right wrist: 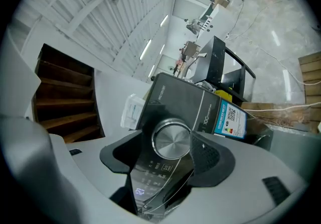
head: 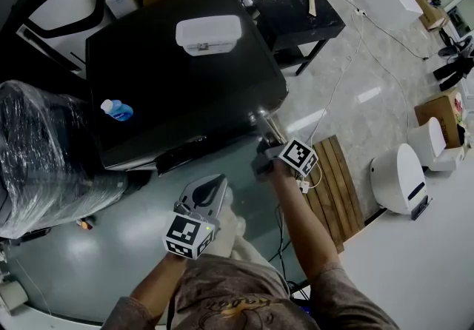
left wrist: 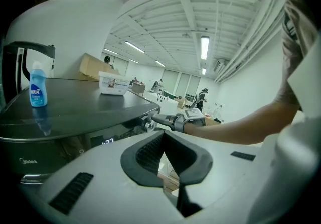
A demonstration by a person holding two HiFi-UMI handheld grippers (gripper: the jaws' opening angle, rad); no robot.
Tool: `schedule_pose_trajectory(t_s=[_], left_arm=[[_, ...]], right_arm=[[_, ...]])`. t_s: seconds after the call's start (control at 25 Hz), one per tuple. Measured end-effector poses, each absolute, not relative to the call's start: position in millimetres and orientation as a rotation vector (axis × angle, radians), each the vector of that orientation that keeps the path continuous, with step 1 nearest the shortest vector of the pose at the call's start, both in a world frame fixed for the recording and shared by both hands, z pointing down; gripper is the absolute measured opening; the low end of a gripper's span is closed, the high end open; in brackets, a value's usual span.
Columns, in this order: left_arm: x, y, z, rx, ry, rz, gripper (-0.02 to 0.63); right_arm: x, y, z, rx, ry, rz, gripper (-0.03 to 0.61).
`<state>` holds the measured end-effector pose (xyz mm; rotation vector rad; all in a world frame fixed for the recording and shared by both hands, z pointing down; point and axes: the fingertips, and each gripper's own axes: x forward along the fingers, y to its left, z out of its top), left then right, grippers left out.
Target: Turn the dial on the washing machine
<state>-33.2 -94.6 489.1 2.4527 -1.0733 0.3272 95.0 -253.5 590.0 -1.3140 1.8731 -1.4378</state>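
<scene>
1. Overhead, from the head view, the black washing machine [head: 185, 77] is the landmark. A blue bottle [head: 117, 109] and a white box [head: 208, 34] rest on its lid. The right tool [head: 265, 127] is at the machine's front edge, close to its right-hand corner. The left tool [head: 211, 189] hangs in front of the machine, well apart from it.

2. Next, the right gripper view looks straight at the machine's front panel.
   - The dial [right wrist: 171, 140] sits on that panel, above a small lit display, and stands between the tool's two dark pads.
   - The jaws are set wide, and each pad appears to bear on one side of the dial's rim, so I read this as a hold on the dial.
   - The dial looks like a rigid knob with a brushed metal face. It is fixed to the machine, so it probably only turns about its own centre.
   - Its rim looks smooth and may slip under a light squeeze.
   - I judge the best hold to be on opposite sides of the rim, pads square to it, with the tool rolled about the dial's centre and no sideways pull.
   - The machine looks heavy enough not to shift.

3. Lastly, the left gripper view shows that tool's jaws standing partly apart with nothing between them. Beyond them are the machine's lid and front edge, with the right tool reaching in at the dial.
</scene>
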Motion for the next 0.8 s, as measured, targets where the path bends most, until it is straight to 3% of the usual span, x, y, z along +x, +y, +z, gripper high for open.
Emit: schedule_pose_trajectory(t_s=[0.8], left_arm=[[-16,-135,406,2.573,-0.911,0.212,0.000]], right_arm=[[81,-185,437,-1.326,2.356,-1.076,0.272]])
